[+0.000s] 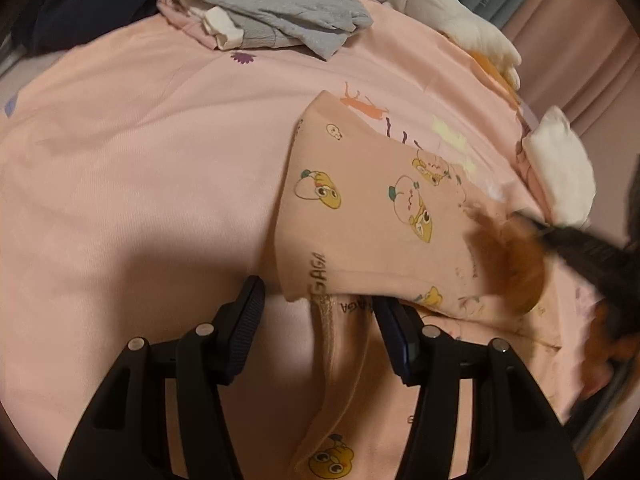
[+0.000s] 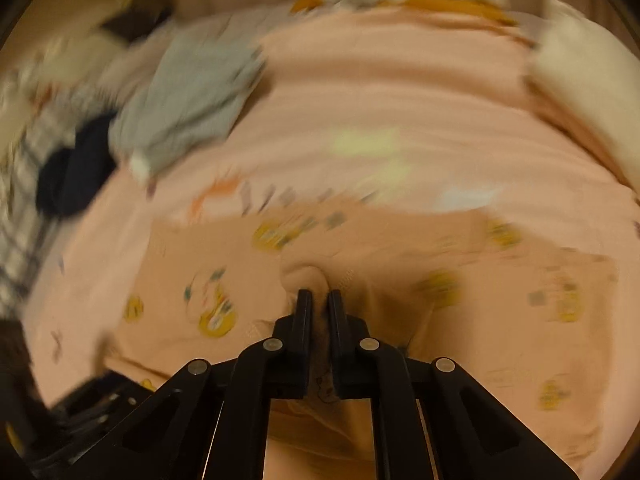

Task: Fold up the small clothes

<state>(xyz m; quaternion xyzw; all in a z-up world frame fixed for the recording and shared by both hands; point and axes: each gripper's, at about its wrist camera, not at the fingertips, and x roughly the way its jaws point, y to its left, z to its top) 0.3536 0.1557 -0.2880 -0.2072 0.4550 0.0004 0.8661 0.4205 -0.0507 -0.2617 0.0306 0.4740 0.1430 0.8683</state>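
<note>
Mostly blurred: right claw (image 2: 319, 294), garment (image 2: 248, 276).

Right wrist view motion-blurred; clothes pile (image 2: 180, 92) indistinct. Right tool (image 1: 600, 264) blurred, cut off.

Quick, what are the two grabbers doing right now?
Left gripper: open, pink printed garment between its fingers.
Right gripper: shut on the pink printed garment.

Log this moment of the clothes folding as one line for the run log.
stage: folding pink printed garment on bed | left gripper: open, straddling its hem | right gripper: shut on a pinch of it | grey clothes: aside
</note>
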